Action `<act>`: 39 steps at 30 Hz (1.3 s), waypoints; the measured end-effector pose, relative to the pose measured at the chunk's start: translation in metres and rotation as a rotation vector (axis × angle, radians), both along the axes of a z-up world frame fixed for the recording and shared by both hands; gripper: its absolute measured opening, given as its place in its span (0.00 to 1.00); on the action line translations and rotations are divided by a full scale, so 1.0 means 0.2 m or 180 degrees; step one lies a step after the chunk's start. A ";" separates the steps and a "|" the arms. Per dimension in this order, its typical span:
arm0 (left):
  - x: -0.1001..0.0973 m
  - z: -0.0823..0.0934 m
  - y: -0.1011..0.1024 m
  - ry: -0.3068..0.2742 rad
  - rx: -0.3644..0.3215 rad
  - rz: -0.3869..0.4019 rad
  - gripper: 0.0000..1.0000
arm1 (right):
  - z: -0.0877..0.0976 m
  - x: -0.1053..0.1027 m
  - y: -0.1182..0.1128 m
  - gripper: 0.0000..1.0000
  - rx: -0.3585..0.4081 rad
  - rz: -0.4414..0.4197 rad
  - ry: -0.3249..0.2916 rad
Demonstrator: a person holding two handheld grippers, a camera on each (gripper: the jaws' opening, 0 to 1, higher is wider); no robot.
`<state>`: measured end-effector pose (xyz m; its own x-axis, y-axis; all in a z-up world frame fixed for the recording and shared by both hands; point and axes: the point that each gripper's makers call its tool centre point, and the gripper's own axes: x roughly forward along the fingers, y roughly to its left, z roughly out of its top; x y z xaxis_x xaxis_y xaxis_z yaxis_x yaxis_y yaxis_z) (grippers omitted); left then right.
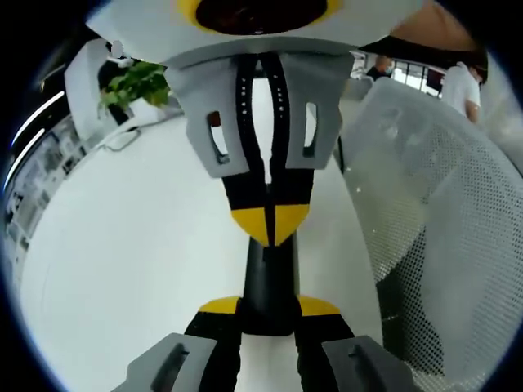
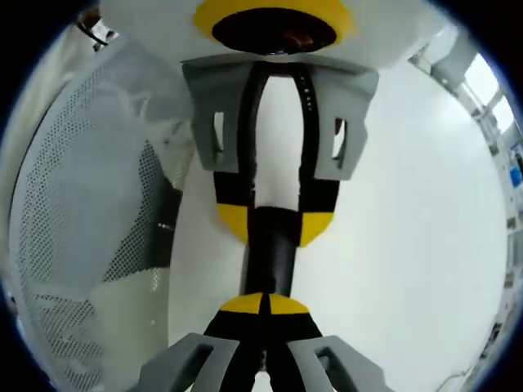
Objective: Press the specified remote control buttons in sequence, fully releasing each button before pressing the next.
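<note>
Gripping remote, left tool | right tool closed, touching it | mesh chair beside table

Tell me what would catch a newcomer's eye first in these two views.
Two yellow-tipped tongs meet nose to nose at centre: the left tongs clasp a slim black remote, and the right tongs, closed, touch its far end. A white mesh chair stands beside the white table.

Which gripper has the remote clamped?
The left gripper: its jaws straddle the black remote. The right gripper has its jaws closed together, tips at the remote's end.
</note>
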<state>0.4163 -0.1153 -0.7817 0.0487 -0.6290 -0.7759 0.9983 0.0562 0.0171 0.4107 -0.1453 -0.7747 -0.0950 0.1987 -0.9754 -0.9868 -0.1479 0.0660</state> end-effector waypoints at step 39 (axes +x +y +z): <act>0.00 -0.01 0.00 -0.0018 0.0047 -0.0007 0.23 | 0.18 0.02 -0.04 0.00 0.0159 -0.0129 -0.0247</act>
<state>0.4164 -0.1157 -0.7829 0.0517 -0.6177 -0.7847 0.9983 0.0538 0.0234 0.4152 -0.1532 -0.7386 -0.0105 0.2493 -0.9684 -0.9939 -0.1090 -0.0173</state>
